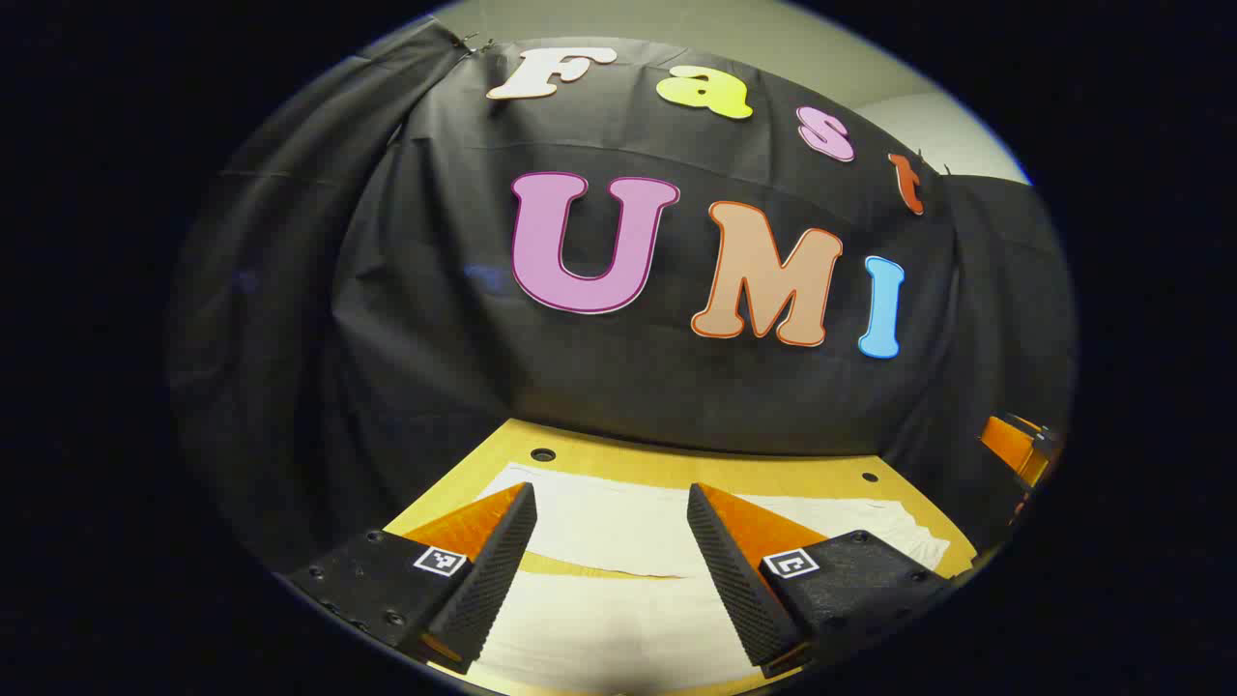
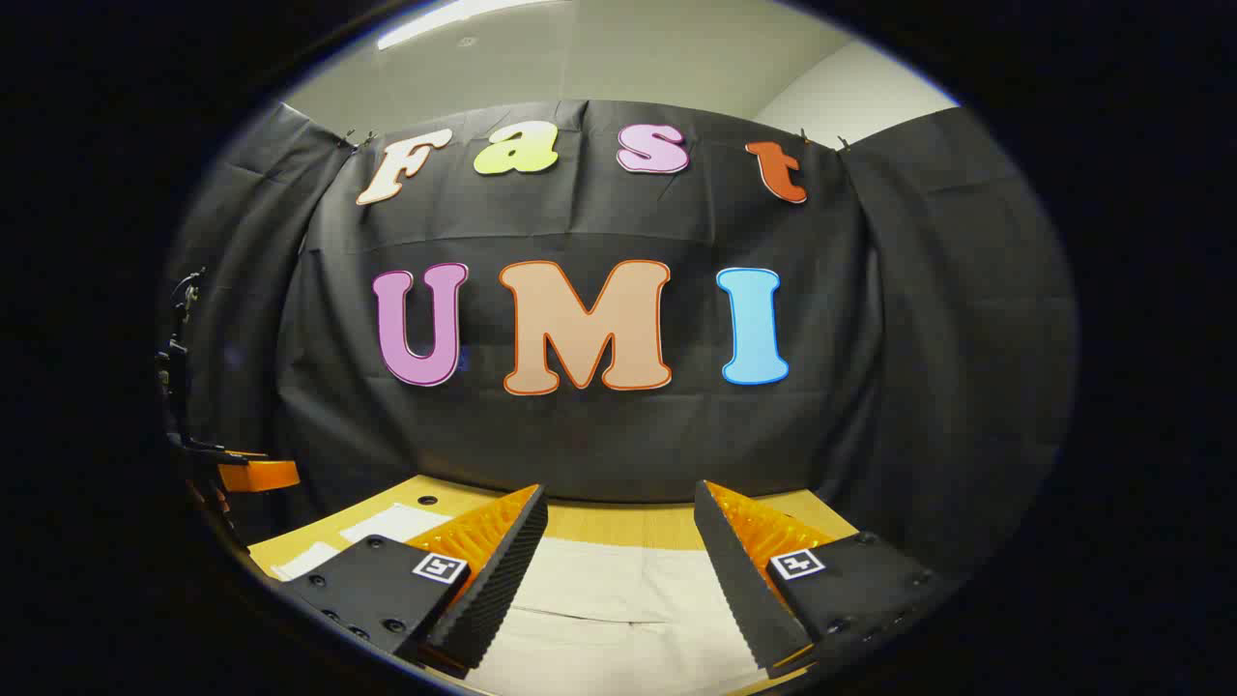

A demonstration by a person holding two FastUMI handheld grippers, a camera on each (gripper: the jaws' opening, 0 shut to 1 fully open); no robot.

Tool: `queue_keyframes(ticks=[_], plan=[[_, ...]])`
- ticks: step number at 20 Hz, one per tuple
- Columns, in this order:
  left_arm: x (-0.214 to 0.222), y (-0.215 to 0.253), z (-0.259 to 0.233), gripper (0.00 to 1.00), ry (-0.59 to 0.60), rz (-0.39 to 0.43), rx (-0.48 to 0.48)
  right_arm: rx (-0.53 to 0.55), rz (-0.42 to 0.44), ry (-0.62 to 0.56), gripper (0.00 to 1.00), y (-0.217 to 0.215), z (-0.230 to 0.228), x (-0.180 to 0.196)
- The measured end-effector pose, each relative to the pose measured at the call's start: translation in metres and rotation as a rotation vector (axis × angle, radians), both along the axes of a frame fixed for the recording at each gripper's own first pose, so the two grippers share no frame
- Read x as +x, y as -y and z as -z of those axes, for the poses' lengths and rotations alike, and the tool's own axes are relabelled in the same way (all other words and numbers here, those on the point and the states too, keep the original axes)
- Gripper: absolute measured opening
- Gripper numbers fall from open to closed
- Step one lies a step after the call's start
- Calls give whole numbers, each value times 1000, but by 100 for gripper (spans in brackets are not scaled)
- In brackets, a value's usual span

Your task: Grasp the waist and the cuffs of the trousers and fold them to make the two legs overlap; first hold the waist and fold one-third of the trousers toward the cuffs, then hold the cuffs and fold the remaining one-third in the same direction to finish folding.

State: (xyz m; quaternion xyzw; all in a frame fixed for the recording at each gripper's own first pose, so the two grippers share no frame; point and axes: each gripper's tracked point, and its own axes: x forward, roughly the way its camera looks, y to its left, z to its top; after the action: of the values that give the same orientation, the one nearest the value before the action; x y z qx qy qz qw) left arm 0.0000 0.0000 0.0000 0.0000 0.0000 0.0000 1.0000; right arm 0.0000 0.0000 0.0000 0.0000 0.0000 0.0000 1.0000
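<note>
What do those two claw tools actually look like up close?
Each claw, left and right, has two wedge-shaped fingers that taper to a tip, with ribbed inner faces. Each finger sits on a black block dotted with screw heads, and each block carries a small square black-and-white marker. At the edge of the left gripper view, a piece of the other tool's orange body shows.

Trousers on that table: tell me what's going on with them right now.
A person holds a two-finger gripper in each hand above pale trousers spread flat on a wooden table. The left gripper and the right gripper both hover with their fingers apart, gripping nothing. No fold looks started yet; a grasp seems likely next.
</note>
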Motion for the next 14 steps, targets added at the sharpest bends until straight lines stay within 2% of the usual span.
queue_keyframes(ticks=[6, 14], plan=[[2, -2, 5, 95, -13, 48, 18, 17, 33, -5, 98, -9, 6, -11], [1, -7, 19, 95, -37, 67, 5, 16, 55, -24, 98, -10, 10, -20]])
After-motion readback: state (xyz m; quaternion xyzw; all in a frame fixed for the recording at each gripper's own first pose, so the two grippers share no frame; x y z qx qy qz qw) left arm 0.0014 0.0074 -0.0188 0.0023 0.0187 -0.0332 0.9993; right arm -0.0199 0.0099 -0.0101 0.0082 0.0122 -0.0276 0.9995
